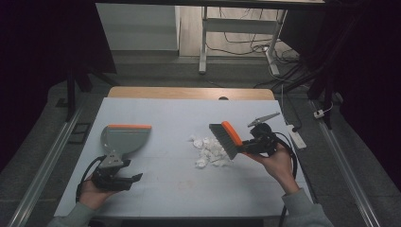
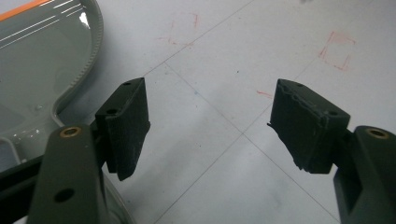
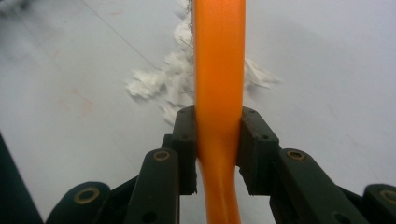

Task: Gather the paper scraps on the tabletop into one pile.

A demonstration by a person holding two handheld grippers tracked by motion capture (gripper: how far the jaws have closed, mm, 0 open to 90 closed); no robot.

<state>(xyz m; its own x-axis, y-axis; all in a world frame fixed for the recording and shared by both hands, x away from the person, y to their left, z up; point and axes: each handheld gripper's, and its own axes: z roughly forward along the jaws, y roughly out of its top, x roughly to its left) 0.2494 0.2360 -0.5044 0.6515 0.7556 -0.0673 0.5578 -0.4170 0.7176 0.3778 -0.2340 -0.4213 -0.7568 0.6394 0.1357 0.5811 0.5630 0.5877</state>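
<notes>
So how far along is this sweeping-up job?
Done: the right gripper has clamped the orange brush, bristles at the white paper scraps. In hand: nothing swept yet. Left: the open left gripper must grab the grey dustpan, then the scraps go in.

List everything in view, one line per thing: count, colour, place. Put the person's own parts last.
dustpan: one, grey with an orange front edge, left part of the table, just ahead of the left gripper.
brush: one, orange back and handle with dark bristles, held over the paper scraps.
paper scraps: one small heap, white, middle of the table.
table: one, pale surface with a wooden strip at the far edge.
power strip: one, white, at the table's right edge.
left gripper: one, black, jaws apart, holding nothing, near left of the table.
right gripper: one, black, jaws clamped on the brush handle.
</notes>
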